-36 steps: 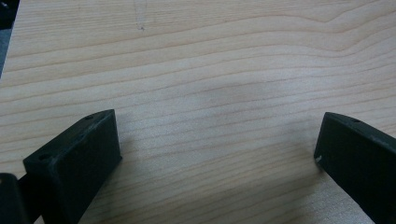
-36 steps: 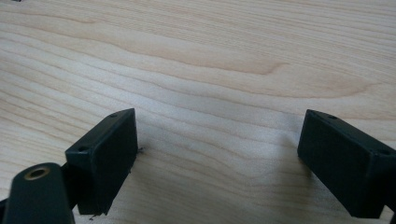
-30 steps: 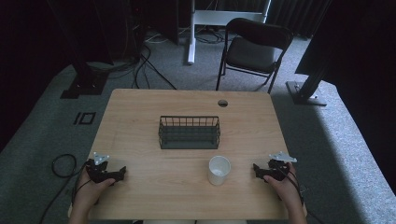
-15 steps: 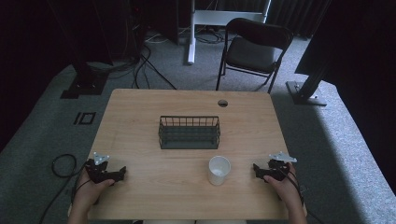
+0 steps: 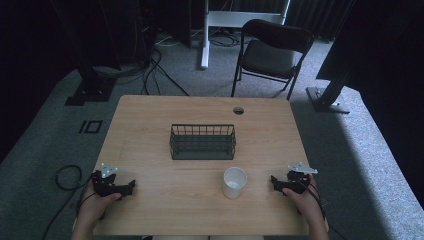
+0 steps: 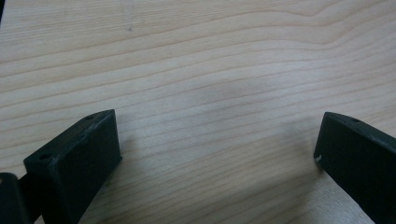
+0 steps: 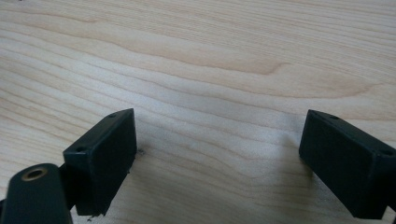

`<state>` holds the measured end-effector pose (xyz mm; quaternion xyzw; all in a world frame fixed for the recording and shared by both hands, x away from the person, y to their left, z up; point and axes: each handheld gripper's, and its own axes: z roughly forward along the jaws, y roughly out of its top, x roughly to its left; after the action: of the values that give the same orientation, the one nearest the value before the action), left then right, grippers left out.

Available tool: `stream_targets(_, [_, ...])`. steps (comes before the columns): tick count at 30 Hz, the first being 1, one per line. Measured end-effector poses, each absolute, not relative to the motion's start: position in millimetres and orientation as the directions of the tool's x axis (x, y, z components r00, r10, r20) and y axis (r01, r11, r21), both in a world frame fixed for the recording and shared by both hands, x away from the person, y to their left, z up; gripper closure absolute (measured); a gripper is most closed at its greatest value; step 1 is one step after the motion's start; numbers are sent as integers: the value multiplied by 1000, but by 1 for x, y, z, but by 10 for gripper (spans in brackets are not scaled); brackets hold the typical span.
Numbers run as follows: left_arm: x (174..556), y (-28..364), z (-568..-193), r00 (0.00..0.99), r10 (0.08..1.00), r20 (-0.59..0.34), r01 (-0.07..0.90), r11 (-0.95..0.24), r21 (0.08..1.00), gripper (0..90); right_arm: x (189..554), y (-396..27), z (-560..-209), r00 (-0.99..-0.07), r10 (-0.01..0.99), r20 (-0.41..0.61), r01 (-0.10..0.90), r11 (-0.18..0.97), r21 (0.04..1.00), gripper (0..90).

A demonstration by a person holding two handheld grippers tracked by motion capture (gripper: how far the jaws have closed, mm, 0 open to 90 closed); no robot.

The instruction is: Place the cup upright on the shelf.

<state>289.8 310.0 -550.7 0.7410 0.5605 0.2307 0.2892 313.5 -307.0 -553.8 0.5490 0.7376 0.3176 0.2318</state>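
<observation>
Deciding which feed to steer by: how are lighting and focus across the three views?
High view: table evenly lit, white cup and wire basket clear, room edges very dark. Left gripper view: wood grain sharp, near jaws slightly soft. Right gripper view: same, faint shadows under the jaws.

A dim lab or recording studio: a pale wooden surface (image 5: 150, 125) stands on grey carpet (image 5: 50, 140) among black stand bases (image 5: 85, 92), loose black floor cables (image 5: 155, 65) and a black folding chair (image 5: 267, 52).

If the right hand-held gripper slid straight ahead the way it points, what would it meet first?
Probably the cup: the right hand-held gripper points left across the table toward it, with bare wood between. Exact alignment is hard to judge.
</observation>
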Motion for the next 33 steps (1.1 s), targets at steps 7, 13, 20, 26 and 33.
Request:
stream_targets(7, [289,303,-550,315,949,20,687,-243,685,6,313,-307,-554,-290,957,6,662,196,723,108])
stream_targets(13, [289,300,-548,317,948,33,691,-255,676,6,313,-307,-554,-290,957,7,663,196,723,108])
stream_targets(20, [290,293,-542,345,938,27,671,-267,692,6,313,-307,-554,-290,957,7,662,196,723,108])
stream_targets(26, [291,286,-537,373,927,35,661,-293,691,6,313,-307,-554,-290,957,7,662,196,723,108])
stream_targets(33, [291,280,-532,402,915,41,655,-319,685,6,313,-307,-554,-290,957,7,662,196,723,108])
